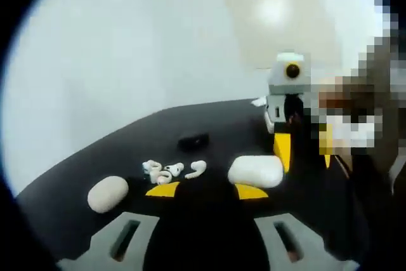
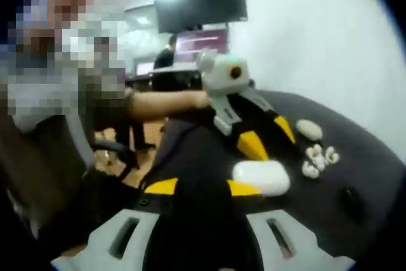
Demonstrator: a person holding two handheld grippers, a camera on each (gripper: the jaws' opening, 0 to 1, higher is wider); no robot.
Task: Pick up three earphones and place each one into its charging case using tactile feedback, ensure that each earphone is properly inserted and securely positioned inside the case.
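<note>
Several white earphones (image 1: 166,171) lie bunched on the black table (image 1: 216,122), one a little apart (image 1: 197,168). A rounded white charging case (image 1: 255,171) rests just beyond my left gripper's (image 1: 206,190) right jaw tip. An oval white case (image 1: 108,193) sits at the left. My left gripper is open and holds nothing. My right gripper (image 2: 203,187) is open too, with the white case (image 2: 261,176) beside its right jaw tip. Beyond it lie the earphones (image 2: 320,157) and the oval case (image 2: 309,129). The right gripper (image 1: 304,147) faces me from across the table, as does the left gripper (image 2: 269,136).
A small black object (image 1: 193,139) lies further back on the table, also seen as a dark object (image 2: 352,201) near the table's (image 2: 374,169) edge. A person's forearm (image 2: 165,103) reaches in. Screens (image 2: 200,1) and a white wall stand behind.
</note>
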